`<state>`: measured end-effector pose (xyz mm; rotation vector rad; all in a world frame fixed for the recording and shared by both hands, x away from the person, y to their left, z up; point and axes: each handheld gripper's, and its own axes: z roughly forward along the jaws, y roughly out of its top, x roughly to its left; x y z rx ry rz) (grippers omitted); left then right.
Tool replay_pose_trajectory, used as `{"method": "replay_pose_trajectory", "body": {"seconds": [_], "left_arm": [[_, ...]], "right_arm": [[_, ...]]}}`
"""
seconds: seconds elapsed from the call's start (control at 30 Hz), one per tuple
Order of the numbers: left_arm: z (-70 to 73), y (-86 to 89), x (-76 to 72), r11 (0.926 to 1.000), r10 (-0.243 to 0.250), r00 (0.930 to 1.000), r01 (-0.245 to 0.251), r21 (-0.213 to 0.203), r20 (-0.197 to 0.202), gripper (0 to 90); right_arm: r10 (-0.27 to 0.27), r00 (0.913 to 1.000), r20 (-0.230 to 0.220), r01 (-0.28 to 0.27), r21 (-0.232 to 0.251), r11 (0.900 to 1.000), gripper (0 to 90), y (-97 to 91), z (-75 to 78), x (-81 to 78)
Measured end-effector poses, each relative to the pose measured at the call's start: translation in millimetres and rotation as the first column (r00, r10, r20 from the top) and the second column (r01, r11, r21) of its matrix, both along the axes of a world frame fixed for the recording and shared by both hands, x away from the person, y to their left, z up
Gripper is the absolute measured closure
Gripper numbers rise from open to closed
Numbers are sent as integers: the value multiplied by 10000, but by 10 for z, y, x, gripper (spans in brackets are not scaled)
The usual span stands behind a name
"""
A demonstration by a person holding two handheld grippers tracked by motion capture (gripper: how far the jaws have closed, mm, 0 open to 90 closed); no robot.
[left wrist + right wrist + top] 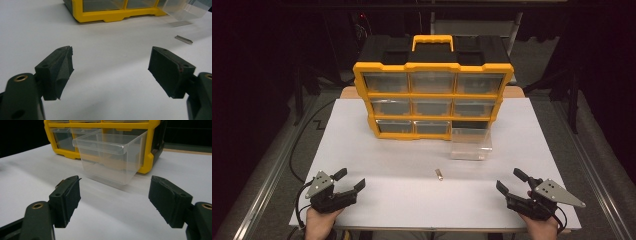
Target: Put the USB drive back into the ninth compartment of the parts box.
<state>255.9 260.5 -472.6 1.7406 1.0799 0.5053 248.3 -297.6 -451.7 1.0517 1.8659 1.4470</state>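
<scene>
Presumably the small metal piece, near the table's front edge, is light and slippery, best pinched across its narrow sides; both the left gripper and right gripper are held with jaws spread.

The organiser at upper centre is glossy yellow plastic; its pulled-out drawer is clear, smooth plastic. The small strip at centre looks metallic — the table is matt white.
</scene>
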Motion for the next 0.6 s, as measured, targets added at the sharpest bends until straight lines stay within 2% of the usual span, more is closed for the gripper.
{"method": "replay_pose_trajectory", "body": {"seconds": [0.6], "left_arm": [[-5,-5,4,10000,-15,10000,15,-4,-45,199]], "right_arm": [[375,9993,-33,-375,37,9993,261,140,3,63]]}}
